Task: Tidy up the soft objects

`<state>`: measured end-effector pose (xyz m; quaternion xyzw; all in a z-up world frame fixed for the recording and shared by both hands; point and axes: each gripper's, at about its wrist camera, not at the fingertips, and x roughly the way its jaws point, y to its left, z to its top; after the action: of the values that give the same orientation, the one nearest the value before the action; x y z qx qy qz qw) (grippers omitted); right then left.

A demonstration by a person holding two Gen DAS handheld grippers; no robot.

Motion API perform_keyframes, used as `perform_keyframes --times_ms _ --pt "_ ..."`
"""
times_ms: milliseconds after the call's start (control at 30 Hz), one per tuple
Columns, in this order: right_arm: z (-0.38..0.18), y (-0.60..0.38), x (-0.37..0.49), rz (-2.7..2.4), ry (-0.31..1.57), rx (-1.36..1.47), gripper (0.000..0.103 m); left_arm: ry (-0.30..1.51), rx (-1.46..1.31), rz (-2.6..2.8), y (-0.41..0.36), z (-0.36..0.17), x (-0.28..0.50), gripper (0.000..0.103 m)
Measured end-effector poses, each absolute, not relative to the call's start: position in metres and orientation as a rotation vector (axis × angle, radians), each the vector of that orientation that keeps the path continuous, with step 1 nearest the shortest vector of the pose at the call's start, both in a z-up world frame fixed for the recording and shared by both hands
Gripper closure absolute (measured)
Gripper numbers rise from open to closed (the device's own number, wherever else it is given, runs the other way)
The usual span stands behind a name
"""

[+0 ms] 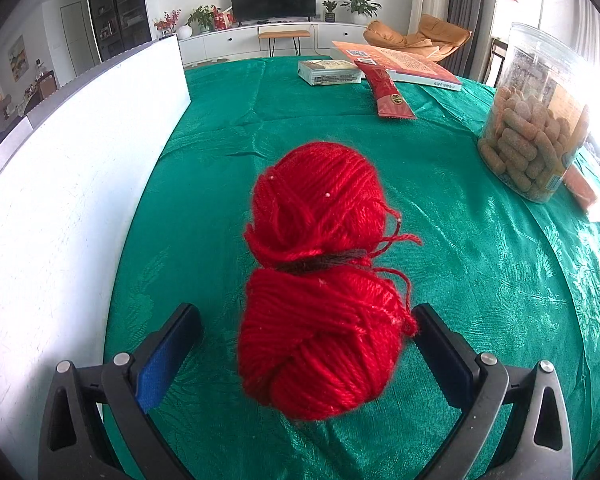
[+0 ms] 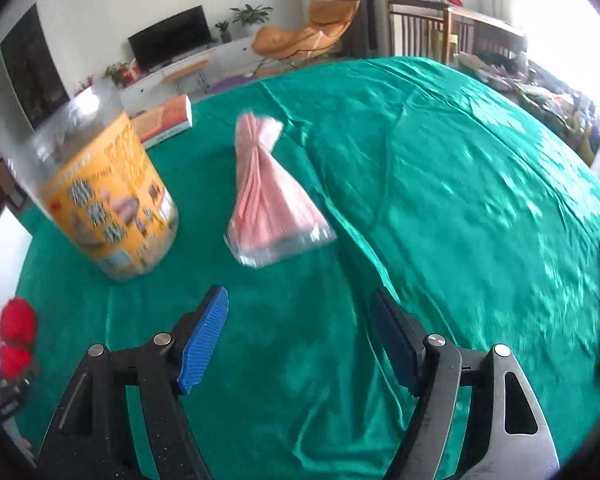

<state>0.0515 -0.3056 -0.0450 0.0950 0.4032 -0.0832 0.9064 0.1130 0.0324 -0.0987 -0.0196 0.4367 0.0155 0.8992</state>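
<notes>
2 soft things on the green cloth (image 2: 440, 168): red yarn (image 1: 320, 280) lying between the spread left tongs (image 1: 308, 340), untouched; pink bundle in clear wrap (image 2: 268, 196) ahead of the right tongs (image 2: 300, 340), spread and empty. Probably reaching stage; next, closing gently on each. Bundle shown only by right view, beside the snack jar (image 2: 104, 196).

Red yarn (image 1: 320, 280) between spread fingers (image 1: 168, 356)

Fuzzy red yarn (image 1: 320, 280) lies on a glossy green cloth (image 1: 480, 280); the blurred pink bundle (image 2: 268, 196) seems wrapped in clear plastic.
</notes>
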Motion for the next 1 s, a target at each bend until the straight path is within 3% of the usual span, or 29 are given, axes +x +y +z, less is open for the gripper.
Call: perform_keyframes --times_ms 100,167,367,1000 --pt "-0.051 -0.315 0.038 -0.206 0.832 0.240 0.026 0.904 -0.041 0.032 0.032 -0.099 0.113 0.000" --pt "-0.054 -0.319 0.037 -0.229 0.822 0.264 0.018 0.904 -0.040 0.032 0.032 -0.099 0.113 0.000" --pt "-0.062 -0.302 0.045 -0.277 0.881 0.128 0.014 0.904 -0.041 0.032 0.033 -0.099 0.113 0.000" --pt "-0.068 -0.307 0.039 -0.265 0.880 0.137 0.012 0.964 0.023 -0.107 0.007 -0.095 0.140 0.000"
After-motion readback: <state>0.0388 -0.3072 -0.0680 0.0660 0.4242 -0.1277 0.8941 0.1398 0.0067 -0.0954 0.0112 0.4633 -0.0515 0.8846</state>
